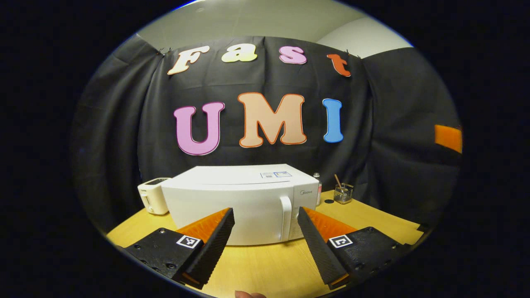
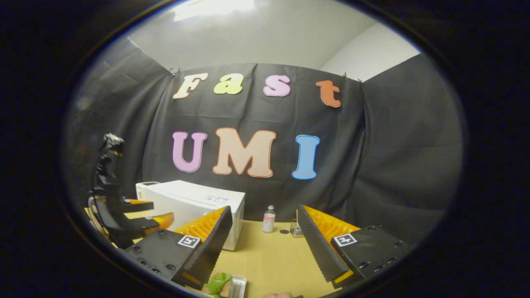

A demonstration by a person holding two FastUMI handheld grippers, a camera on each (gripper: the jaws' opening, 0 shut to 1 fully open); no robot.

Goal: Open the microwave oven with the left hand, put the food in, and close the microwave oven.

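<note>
A white microwave oven point(image 1: 244, 198) stands on the wooden table point(image 1: 265, 265) with its door shut and a vertical white handle point(image 1: 285, 217) on the right side of the door. My left gripper point(image 1: 266, 215) hovers open in front of it, fingers either side of the door's right half, apart from it. In the right gripper view the microwave oven point(image 2: 194, 207) sits at the left, and my right gripper point(image 2: 265, 225) is open over the table. Below it, green food point(image 2: 218, 282) lies beside a small white tray point(image 2: 237, 286). The left gripper point(image 2: 136, 215) shows farther off at the left.
A white toaster point(image 1: 152, 194) stands left of the microwave. Right of it are a small bottle point(image 2: 269, 219), a wire holder with sticks point(image 1: 343, 192) and a small dark disc point(image 1: 328, 201). Black cloth walls close the back and sides.
</note>
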